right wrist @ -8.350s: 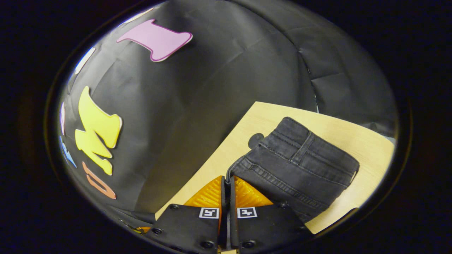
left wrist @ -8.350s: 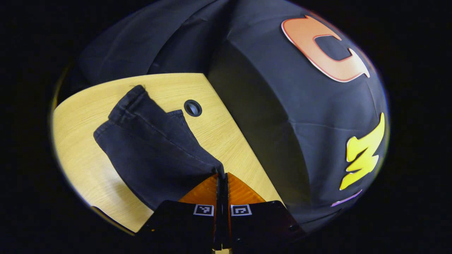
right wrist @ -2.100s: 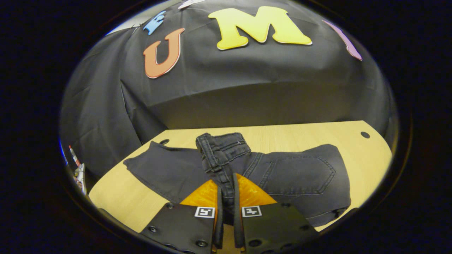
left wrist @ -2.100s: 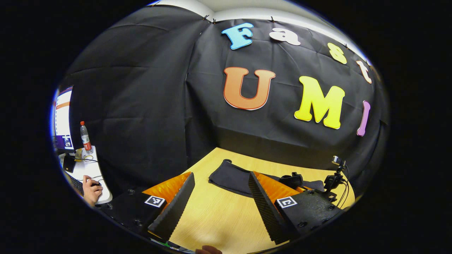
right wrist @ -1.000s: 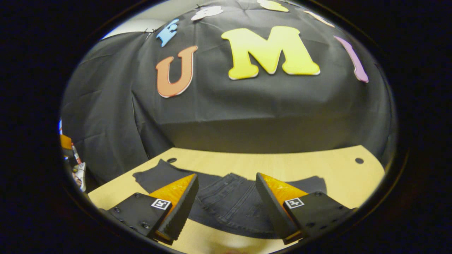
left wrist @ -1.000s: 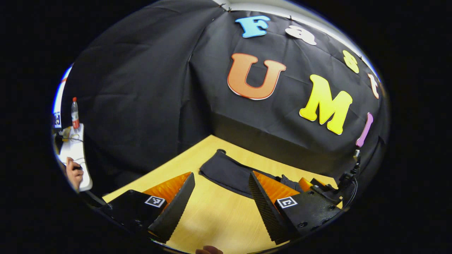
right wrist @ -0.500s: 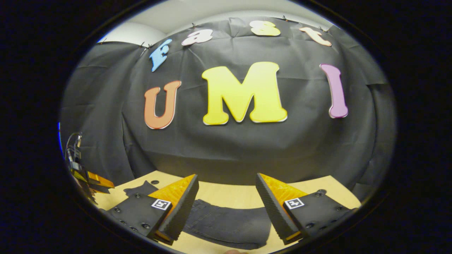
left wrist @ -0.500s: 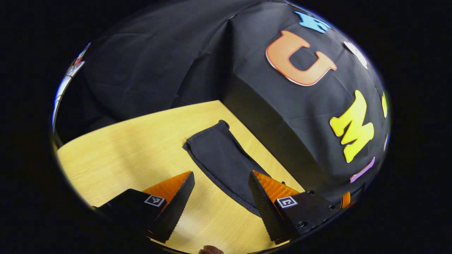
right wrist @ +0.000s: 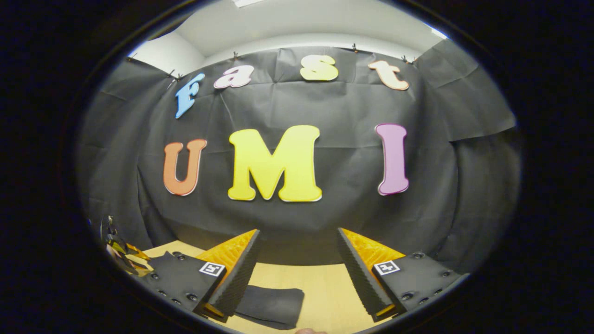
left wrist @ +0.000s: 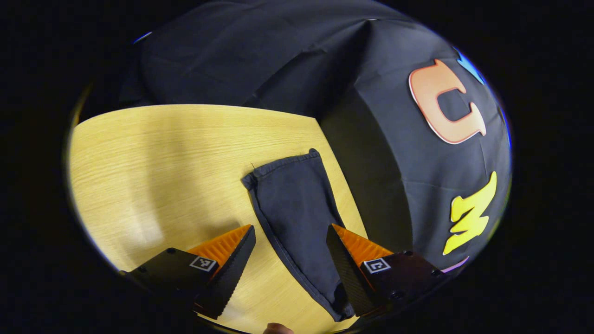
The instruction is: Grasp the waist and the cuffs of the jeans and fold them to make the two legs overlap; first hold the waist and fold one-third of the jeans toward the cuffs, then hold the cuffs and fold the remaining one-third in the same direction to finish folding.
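- So far, I judge the legs already overlap: one dark denim jeans leg [left wrist: 297, 208] lies flat on the pale wooden worktop [left wrist: 153, 157], its cuff hem [left wrist: 283, 163] at the far end.
- My left hand-held gripper [left wrist: 290, 241] hovers wide open above this leg, holding nothing.
- My right hand-held gripper [right wrist: 297, 248] is also wide open and empty, pointing at the booth wall.
- I think the cuff fold is left to do.
- The waist part is cut off; I see just a dark piece of cloth [right wrist: 271, 306] low in the right gripper view, so I cannot confirm the waist fold.
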Tool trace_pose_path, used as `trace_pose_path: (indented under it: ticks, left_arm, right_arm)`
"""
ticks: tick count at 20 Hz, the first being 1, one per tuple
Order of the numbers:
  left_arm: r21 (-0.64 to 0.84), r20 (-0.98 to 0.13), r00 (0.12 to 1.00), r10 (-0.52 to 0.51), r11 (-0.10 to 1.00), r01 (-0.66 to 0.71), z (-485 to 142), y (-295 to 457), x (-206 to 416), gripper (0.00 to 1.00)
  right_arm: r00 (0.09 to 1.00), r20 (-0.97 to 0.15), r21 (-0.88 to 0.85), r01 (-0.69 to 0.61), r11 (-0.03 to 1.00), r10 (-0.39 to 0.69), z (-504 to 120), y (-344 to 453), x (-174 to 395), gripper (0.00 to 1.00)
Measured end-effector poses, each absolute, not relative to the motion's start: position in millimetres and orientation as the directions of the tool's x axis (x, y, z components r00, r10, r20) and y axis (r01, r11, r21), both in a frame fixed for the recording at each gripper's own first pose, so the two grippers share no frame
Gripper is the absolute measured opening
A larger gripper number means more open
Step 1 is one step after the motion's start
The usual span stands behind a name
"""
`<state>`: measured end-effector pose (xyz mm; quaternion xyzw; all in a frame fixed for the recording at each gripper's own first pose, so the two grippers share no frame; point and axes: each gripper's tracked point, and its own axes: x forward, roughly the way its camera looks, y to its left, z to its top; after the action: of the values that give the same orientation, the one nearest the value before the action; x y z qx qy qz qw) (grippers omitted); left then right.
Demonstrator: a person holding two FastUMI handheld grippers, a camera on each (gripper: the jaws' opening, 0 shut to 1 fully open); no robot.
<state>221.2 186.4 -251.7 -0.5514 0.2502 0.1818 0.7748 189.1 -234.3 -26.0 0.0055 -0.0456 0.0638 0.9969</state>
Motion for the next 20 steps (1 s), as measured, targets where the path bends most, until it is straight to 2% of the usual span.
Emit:
trace_pose_path:
  ticks: [4, 5, 8, 11, 12, 14, 18, 19, 20]
  left_arm:
    - [-0.792, -0.591, 0.807, -0.002, 0.194, -0.580, -266.7, 190.4, 231.9, 1.00]
    - [-0.802, -0.580, 0.814, 0.006, 0.170, -0.573, -267.6, 192.4, 235.7, 0.99]
    - [-0.820, -0.555, 0.832, 0.019, 0.158, -0.551, -268.5, 196.3, 247.2, 0.98]
    - [-0.857, -0.511, 0.859, 0.018, 0.066, -0.511, -266.1, 200.2, 258.4, 0.94]
    - [-0.867, -0.496, 0.868, 0.013, 0.039, -0.496, -266.6, 201.3, 262.0, 0.94]
    - [-0.861, -0.508, 0.861, -0.002, 0.024, -0.508, -278.4, 200.4, 265.1, 0.91]
    - [-0.845, -0.534, 0.845, 0.001, 0.012, -0.534, -295.0, 199.3, 265.2, 0.24]
    - [-0.852, -0.523, 0.852, 0.004, 0.001, -0.523, -294.7, 199.5, 266.9, 0.22]
    - [-0.856, -0.517, 0.856, 0.007, -0.006, -0.517, -296.7, 199.1, 268.0, 0.16]
  right_arm:
    - [0.992, 0.087, -0.015, -0.085, 0.996, 0.086, -22.5, -261.0, 182.3, 1.00]
    - [0.993, 0.085, -0.021, -0.077, 0.997, 0.078, -21.8, -265.5, 182.2, 0.97]
    - [0.995, 0.087, -0.029, -0.050, 0.998, 0.052, -17.1, -281.2, 180.1, 1.00]
    - [0.997, 0.074, -0.031, -0.030, 0.999, 0.033, -19.6, -292.8, 179.5, 1.00]
    - [0.997, 0.069, -0.037, -0.027, 0.999, 0.030, -21.0, -295.1, 178.7, 0.97]
    - [0.998, 0.056, -0.040, -0.026, 0.999, 0.028, -23.8, -297.8, 179.1, 1.00]
    - [0.998, 0.050, -0.058, -0.025, 0.998, 0.028, -23.9, -300.9, 180.3, 0.97]
    - [0.998, 0.048, -0.064, -0.025, 0.998, 0.028, -23.6, -301.9, 180.2, 0.96]
    - [0.999, 0.046, -0.067, -0.024, 0.997, 0.027, -23.3, -303.5, 179.6, 0.98]
